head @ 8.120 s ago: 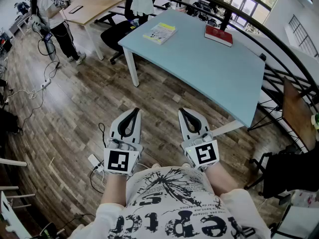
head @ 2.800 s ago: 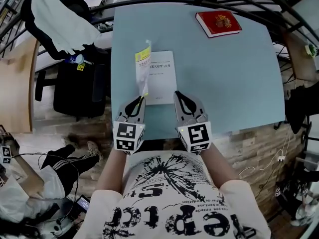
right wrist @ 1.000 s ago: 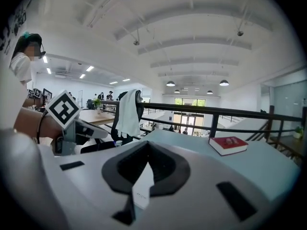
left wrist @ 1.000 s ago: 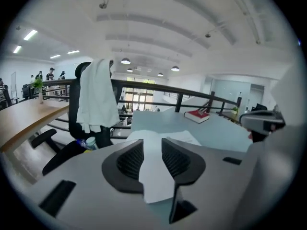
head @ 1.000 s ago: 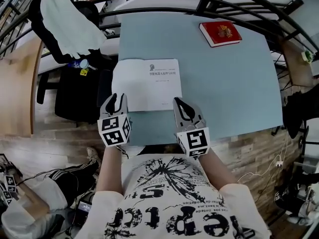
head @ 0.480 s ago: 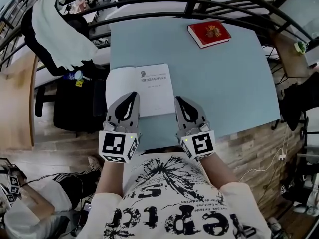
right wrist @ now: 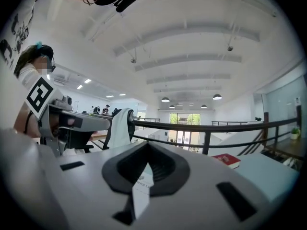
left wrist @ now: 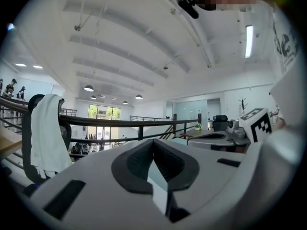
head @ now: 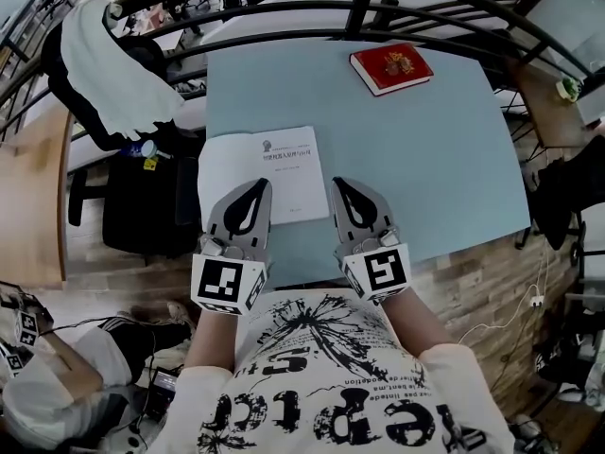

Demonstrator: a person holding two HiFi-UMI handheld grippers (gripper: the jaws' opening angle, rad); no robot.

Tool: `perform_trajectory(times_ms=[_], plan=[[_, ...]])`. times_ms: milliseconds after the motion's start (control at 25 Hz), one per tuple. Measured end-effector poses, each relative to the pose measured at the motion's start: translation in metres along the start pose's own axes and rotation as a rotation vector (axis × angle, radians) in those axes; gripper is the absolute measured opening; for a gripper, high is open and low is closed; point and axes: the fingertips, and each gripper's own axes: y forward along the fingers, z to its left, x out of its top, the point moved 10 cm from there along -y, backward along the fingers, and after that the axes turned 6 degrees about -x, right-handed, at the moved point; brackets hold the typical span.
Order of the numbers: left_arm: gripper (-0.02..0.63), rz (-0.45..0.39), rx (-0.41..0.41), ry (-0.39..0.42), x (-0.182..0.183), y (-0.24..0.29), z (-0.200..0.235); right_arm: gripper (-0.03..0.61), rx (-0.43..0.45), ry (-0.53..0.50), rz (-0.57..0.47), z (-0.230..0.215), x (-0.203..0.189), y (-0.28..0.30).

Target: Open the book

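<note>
A second ago the left tongs (head: 262,186) stood spread at the left edge of the open book (head: 260,164). Now they are pressed together on nothing and hang over its near part. The book lies flat and open on the pale blue worktop (head: 425,159), white pages up. The right tongs (head: 339,184), also closed and empty, sit just off the book's right edge, much as before. Both point level and side by side, away from the person. The right gripper view shows a strip of printed page through the loop of its jaws and a red book (right wrist: 229,160) well beyond the open book. The left gripper view instead catches a white garment (left wrist: 45,131) draped over a chair left of the book.
</note>
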Motion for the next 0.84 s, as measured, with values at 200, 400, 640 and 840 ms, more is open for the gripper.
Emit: perform_trajectory(times_ms=[200,400,640,840], plan=[[0.018,-0.004,0.013,0.018,-0.0006,-0.0029,-0.006,0.008,-0.001,-0.021,-0.017,-0.0028,0.0012,-0.0052],[0.018,-0.015,0.02,0.009,0.0021,-0.0043,-0.0075,0.008,-0.005,-0.041,-0.029,-0.0065,0.0034,-0.0082],[0.018,-0.001,0.038,0.005,0.0007,-0.0054,-0.0041,0.008,-0.012,-0.018,-0.013,-0.01,-0.0003,-0.006],[0.018,0.006,0.041,-0.002,-0.0018,-0.0052,-0.0013,0.008,0.001,-0.017,-0.008,-0.0078,-0.0019,-0.003]])
